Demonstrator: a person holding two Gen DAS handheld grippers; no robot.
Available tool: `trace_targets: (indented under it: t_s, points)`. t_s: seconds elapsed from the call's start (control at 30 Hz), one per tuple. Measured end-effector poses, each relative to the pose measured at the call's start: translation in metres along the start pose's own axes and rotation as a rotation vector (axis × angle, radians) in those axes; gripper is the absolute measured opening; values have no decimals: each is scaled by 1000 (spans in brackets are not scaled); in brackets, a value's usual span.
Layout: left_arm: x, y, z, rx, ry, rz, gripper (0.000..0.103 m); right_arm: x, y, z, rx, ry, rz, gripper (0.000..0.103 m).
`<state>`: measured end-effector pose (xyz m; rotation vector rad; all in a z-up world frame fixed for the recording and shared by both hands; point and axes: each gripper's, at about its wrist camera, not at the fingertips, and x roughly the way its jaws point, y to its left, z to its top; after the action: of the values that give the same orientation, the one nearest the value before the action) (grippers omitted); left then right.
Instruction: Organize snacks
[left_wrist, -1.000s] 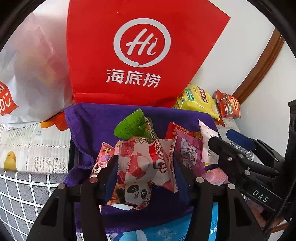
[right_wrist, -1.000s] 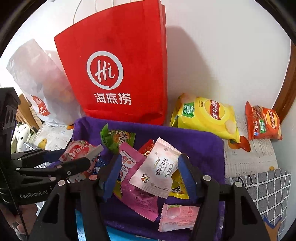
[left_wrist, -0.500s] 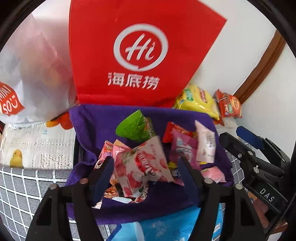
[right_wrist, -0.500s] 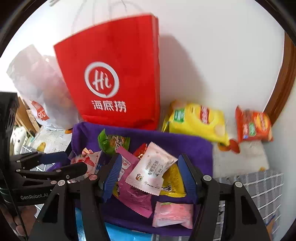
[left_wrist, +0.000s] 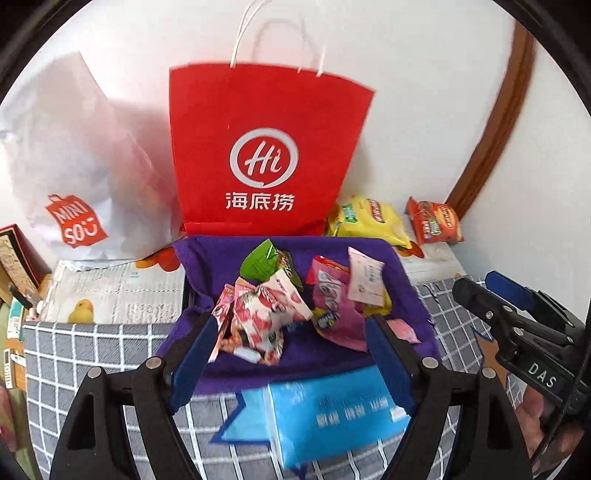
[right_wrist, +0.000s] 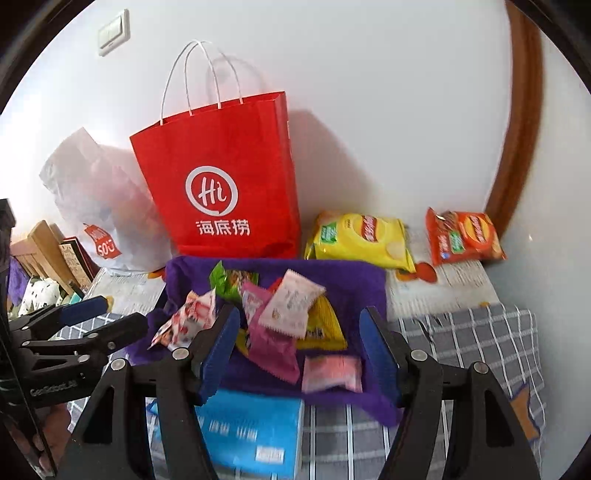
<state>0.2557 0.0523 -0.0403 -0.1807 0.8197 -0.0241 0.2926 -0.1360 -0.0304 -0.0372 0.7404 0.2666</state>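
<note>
On purple cloth (left_wrist: 402, 280) mid-table, snack packets (left_wrist: 273, 314) lie heaped, unsorted; chip bags (right_wrist: 360, 236) at back edge. Left gripper (left_wrist: 291, 358) & right gripper (right_wrist: 301, 347) both wide open, holding nothing. Most sorting looks left.

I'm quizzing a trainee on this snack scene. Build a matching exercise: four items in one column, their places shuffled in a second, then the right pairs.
Items
1. red paper bag
2. yellow chip bag
3. blue pack
4. orange chip bag

Places
A. nearest the cameras, in front of the purple cloth
B. far right, by the brown trim
C. upright against the wall, behind the cloth
D. lying between the red bag and the orange one

Pairs: 1-C, 2-D, 3-A, 4-B
</note>
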Motion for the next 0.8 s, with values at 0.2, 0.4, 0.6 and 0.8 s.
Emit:
trace_targets:
  t_s: [0.2,0.4,0.6,0.8]
  points:
    - [-49,-13,-27,26,-55,19,86,-49,3,-25,7,-14,-27,74]
    - [-95,-25,-58,50,-126,76,94,-91,11,-55,-8,6,-56,74]
    - [-132,-31,-86,42,-163,84,99,-137,17,-86,-20,-16,-89,88]
    - [-162,-38,-112,42,-192,63,102,-174,13,-112,17,-49,-113,90]
